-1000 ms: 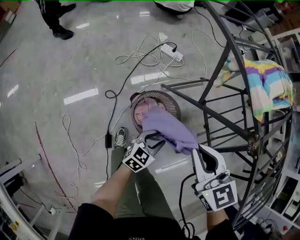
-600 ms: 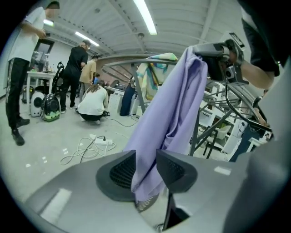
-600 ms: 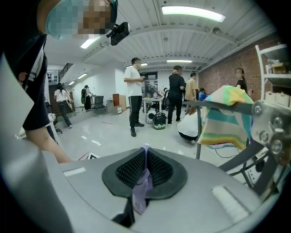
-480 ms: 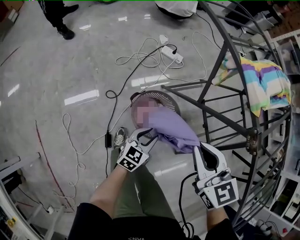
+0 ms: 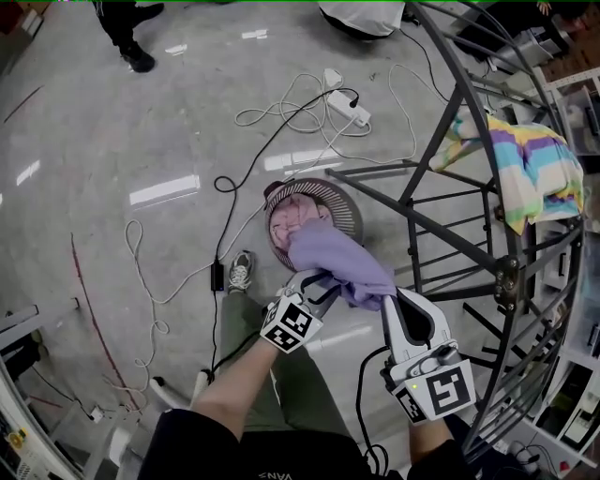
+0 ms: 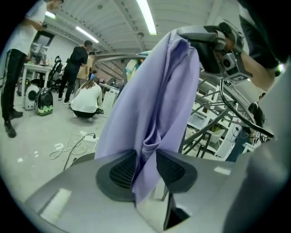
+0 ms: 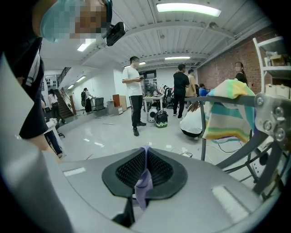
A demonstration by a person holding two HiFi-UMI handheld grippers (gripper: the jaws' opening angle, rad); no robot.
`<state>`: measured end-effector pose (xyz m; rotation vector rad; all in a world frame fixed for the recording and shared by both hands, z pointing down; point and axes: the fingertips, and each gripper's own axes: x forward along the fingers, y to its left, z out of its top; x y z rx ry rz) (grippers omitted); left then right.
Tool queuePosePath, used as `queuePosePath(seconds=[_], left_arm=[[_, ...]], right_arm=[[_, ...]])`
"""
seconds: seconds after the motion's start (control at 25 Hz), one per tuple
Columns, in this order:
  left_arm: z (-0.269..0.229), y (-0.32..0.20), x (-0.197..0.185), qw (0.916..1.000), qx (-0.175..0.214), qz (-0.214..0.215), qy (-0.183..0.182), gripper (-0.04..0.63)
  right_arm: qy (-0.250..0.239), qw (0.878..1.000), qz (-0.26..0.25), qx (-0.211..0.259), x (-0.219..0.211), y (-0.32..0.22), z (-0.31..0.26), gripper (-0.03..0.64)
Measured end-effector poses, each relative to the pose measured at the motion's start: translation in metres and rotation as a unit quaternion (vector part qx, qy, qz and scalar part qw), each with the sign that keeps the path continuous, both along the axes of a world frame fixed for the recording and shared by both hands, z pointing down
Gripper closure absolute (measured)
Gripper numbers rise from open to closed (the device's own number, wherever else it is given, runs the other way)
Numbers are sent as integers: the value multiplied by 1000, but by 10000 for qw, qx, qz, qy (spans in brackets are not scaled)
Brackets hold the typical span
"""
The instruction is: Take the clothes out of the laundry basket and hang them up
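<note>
A lilac garment [image 5: 342,262] is stretched between my two grippers, just above the round laundry basket [image 5: 349,208] that holds pink clothes. My left gripper [image 5: 322,281] is shut on a bunched fold of the garment [image 6: 154,113], which fills the gap between its pads. My right gripper [image 5: 392,302] is shut on a thin edge of the same garment [image 7: 144,179]. In the left gripper view the right gripper [image 6: 213,43] holds the cloth up high. The metal drying rack [image 5: 441,141] curves along the right, and a striped cloth [image 5: 539,173] hangs on it.
Cables and a white power strip [image 5: 342,105] lie on the glossy floor behind the basket. My shoe [image 5: 241,272] is beside the basket. A person stands at the far left [image 5: 131,37] and another crouches at the back [image 5: 356,11]. Shelving stands beyond the rack [image 5: 572,403].
My left gripper has shifted right along the garment's lower edge, closer to the right gripper, and the cloth bunches more between them. The right gripper has stayed put.
</note>
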<state>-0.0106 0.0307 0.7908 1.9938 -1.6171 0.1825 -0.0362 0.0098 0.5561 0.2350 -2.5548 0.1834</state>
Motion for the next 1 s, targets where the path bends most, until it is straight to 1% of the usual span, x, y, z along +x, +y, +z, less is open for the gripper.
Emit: queuePosePath(seconds=[0.08, 0.16, 0.2, 0.24, 0.32, 0.4, 0.52, 0.64, 0.76, 0.88, 1.0], left_arm=[[-5, -4, -1, 9999, 95, 27, -74, 454], [-13, -8, -5, 9994, 233, 24, -251, 454], [-17, -10, -7, 9990, 297, 1, -345, 481], [-21, -11, -9, 9986, 343, -21, -409, 562], [-26, -12, -13, 9983, 363, -25, -461, 574], [-30, -9, -17, 9981, 293, -16, -537, 575], [-35, 3, -26, 9973, 51, -131, -719, 575], [-43, 17, -42, 9946, -218, -327, -961, 575], [-57, 35, -55, 9911, -391, -529, -1161, 575], [-79, 53, -60, 9862, -479, -765, -1385, 575], [-107, 69, -67, 9820, -392, -941, -1588, 575]], right_arm=[[-25, 10000, 2, -7, 1, 2, -2, 597], [-43, 10000, 32, 7, 2, 2, -3, 597], [-53, 10000, 60, 22, 3, 1, -4, 598], [-67, 9999, 101, 39, 4, -1, -6, 598], [-92, 9997, 220, 76, 6, -8, -8, 598], [-70, 9992, 378, 121, 9, -18, -10, 598], [0, 9975, 697, 119, 18, -36, -10, 597], [-26, 9951, 993, -7, 27, -51, -10, 597], [-1, 9930, 1171, -160, 35, -54, -9, 598], [85, 9900, 1347, -414, 48, -53, -12, 597], [36, 9873, 1476, -590, 58, -50, -22, 598]])
